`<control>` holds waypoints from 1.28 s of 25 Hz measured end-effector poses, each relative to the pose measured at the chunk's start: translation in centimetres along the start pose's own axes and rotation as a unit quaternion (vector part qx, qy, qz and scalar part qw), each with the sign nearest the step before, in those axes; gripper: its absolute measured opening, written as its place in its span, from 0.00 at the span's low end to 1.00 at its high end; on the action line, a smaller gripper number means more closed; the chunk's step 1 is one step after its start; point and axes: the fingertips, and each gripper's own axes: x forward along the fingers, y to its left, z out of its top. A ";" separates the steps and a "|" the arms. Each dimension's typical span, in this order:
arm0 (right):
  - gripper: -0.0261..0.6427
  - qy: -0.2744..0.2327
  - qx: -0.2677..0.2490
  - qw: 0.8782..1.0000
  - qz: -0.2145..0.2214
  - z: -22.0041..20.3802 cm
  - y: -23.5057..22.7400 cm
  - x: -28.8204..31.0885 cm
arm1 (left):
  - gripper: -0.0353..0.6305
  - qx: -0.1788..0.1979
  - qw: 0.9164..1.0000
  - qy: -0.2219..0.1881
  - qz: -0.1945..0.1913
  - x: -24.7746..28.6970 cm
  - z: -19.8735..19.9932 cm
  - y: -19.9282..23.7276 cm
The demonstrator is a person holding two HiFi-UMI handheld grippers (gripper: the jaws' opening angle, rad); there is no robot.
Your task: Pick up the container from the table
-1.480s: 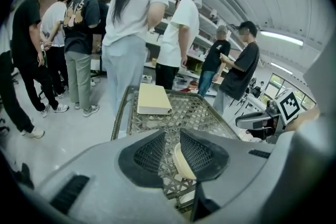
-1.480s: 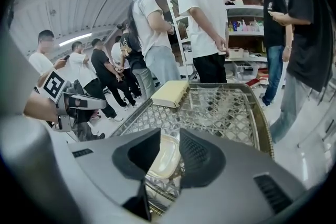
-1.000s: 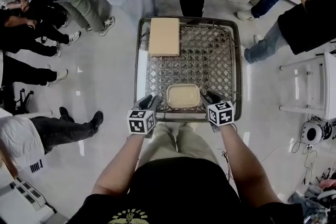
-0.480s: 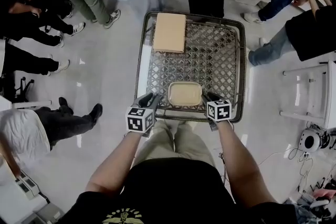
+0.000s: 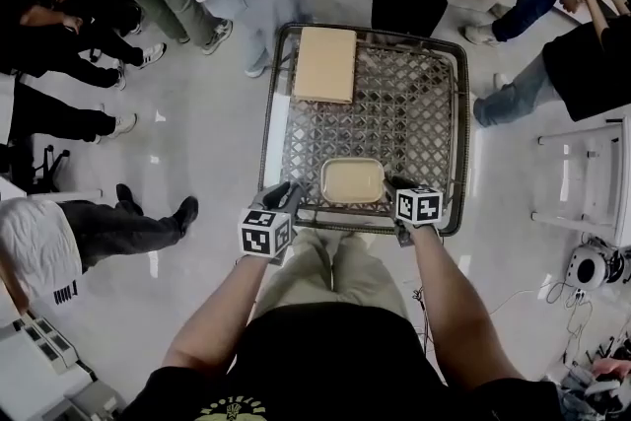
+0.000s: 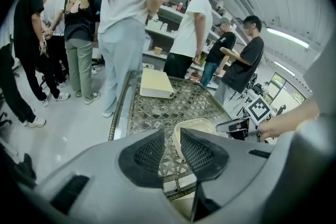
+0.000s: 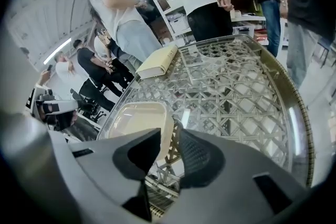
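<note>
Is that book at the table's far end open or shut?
Shut: the book lies flat on the lattice table, covers together, its page edge showing in the right gripper view.

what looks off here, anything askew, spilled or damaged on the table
Nothing stands out. The container sits upright at the near edge of the lattice table, nothing spilled around it. The flat tan box lies square in the far left corner. No damage shows.
</note>
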 end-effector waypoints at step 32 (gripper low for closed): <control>0.10 0.004 0.080 0.997 0.002 -1.0 1.1 0.5 | 0.18 -0.077 0.990 0.094 -0.068 6.9 -2.6 -0.8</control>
